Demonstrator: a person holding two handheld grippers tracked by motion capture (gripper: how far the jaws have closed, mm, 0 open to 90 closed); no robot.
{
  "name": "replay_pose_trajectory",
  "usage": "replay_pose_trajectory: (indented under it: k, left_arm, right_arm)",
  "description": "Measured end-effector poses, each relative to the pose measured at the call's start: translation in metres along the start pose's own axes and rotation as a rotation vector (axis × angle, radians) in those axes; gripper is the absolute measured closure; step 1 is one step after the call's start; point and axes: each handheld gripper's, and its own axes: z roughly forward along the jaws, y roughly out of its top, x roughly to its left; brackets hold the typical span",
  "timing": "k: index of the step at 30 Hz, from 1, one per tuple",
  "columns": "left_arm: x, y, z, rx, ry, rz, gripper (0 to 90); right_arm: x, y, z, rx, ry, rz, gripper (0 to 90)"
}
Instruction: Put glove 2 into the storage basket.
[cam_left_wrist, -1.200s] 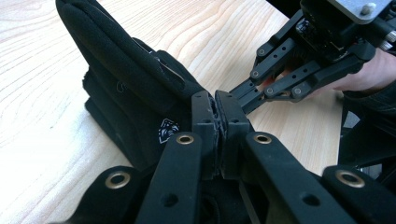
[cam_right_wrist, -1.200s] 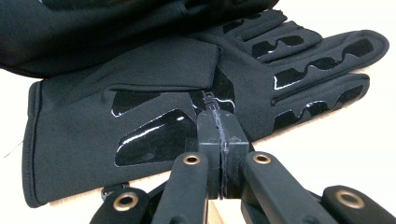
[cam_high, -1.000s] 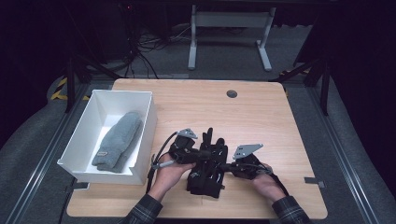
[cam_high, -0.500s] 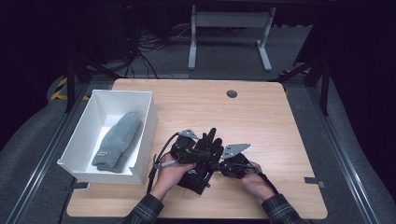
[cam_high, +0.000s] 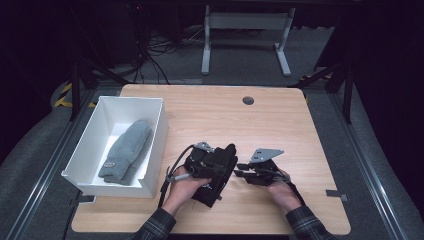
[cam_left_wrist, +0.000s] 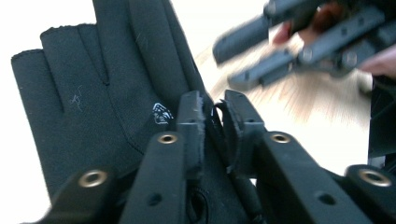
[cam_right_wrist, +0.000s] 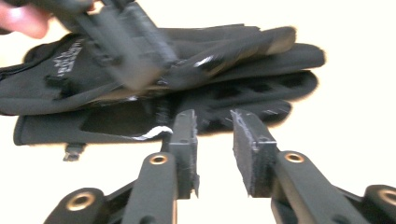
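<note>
Both sets of jaws have just been opening. Right gripper (cam_high: 242, 170) has drawn off the black fabric glove (cam_high: 216, 172), empty, narrowly parted; left gripper (cam_left_wrist: 214, 109) pinches a fold (barely parted)

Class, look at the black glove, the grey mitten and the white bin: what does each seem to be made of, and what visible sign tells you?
Black glove: probably smooth, matt synthetic fabric; stitched finger seams and a small printed logo. Grey mitten: likely knitted wool or fleece; soft, fuzzy surface. White bin: seemingly rigid plastic; plain, straight walls.
</note>
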Motion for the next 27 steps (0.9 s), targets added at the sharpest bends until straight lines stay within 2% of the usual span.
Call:
replay_pose_trajectory:
  k: [1,2,3,5,6,8,10,14,19,22,23,24,27]
  left_arm:
    - [0.000,0.000,0.000,0.000,0.000,0.000,70.1]
    - [-0.002,0.000,-0.001,-0.005,-0.001,0.006,70.1]
    - [-0.004,0.001,-0.001,-0.005,-0.005,0.010,73.9]
    - [-0.007,0.000,-0.001,-0.002,-0.016,0.017,75.1]
    - [-0.009,0.000,-0.001,0.007,-0.018,0.025,78.5]
    - [-0.012,-0.002,0.002,0.022,-0.003,0.038,83.1]
    - [-0.011,-0.001,0.002,0.016,0.015,0.041,87.5]
    - [-0.002,0.004,-0.012,-0.024,0.081,0.023,89.8]
    - [0.011,0.010,-0.021,-0.027,0.221,0.017,89.9]
    - [0.022,0.013,-0.021,-0.044,0.265,-0.010,89.9]
    - [0.022,0.013,-0.021,-0.044,0.265,-0.010,89.9]
    - [0.029,0.014,-0.019,-0.032,0.289,-0.024,89.9]
    - [0.041,0.015,-0.014,-0.017,0.304,-0.048,89.9]
  right_arm:
    - [0.000,0.000,0.000,0.000,0.000,0.000,68.5]
    - [-0.004,-0.002,-0.004,-0.008,-0.018,0.005,64.1]
    - [-0.010,-0.006,-0.011,-0.007,-0.043,0.015,58.5]
    - [-0.013,-0.009,-0.015,-0.005,-0.055,0.019,55.8]
    - [-0.017,-0.012,-0.019,-0.003,-0.065,0.028,52.9]
    - [-0.024,-0.020,-0.027,0.006,-0.094,0.047,47.1]
    - [-0.032,-0.027,-0.033,0.012,-0.124,0.068,43.6]
    - [-0.043,-0.037,-0.042,0.017,-0.170,0.099,40.3]
    - [-0.054,-0.050,-0.051,0.040,-0.206,0.114,34.7]
    - [-0.057,-0.058,-0.056,0.051,-0.218,0.127,32.0]
    - [-0.057,-0.058,-0.056,0.051,-0.218,0.127,32.0]
    - [-0.057,-0.059,-0.057,0.050,-0.222,0.130,31.1]
    - [-0.060,-0.065,-0.061,0.052,-0.231,0.143,28.9]
